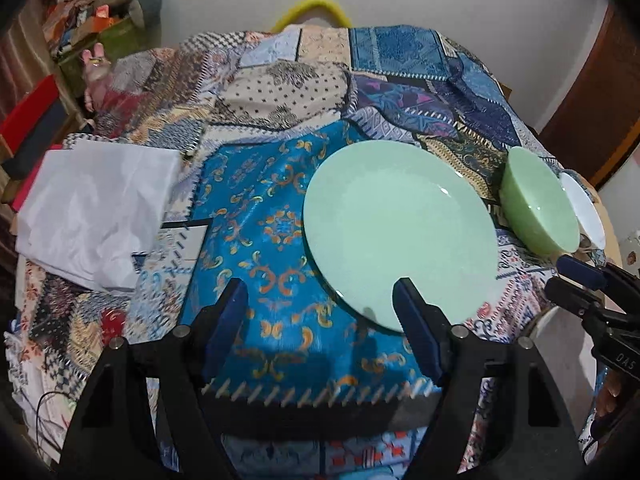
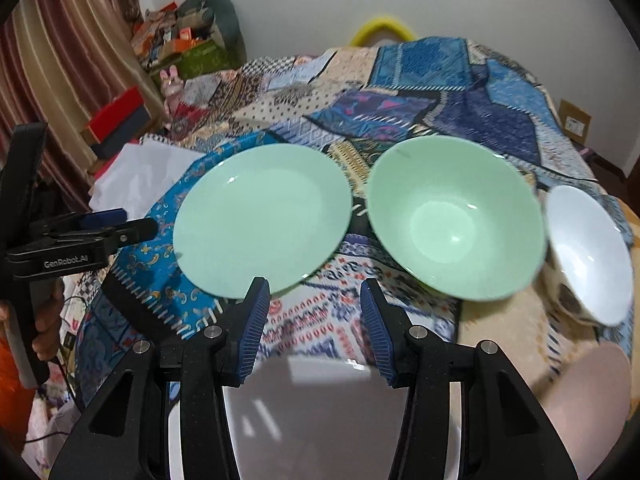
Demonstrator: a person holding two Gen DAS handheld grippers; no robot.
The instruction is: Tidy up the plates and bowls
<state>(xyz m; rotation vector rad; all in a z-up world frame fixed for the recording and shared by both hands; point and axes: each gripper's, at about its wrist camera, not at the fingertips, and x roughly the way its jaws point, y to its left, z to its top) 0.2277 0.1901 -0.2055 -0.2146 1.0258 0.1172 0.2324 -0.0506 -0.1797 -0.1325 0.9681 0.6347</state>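
Right wrist view: both grippers, right gripper [image 2: 314,320] and left gripper [image 1: 320,320], released and empty; next, likely grasping green plate [image 2: 262,216] rim at twelve o'clock.

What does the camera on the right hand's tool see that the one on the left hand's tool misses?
Only the right wrist view shows the inside of the green bowl, the inside of the white bowl, and a white plate just below its own fingers. Only the left wrist view shows the whole white cloth. Both show the green plate on the patchwork tablecloth, and both grippers, left and right, with open fingers holding nothing.
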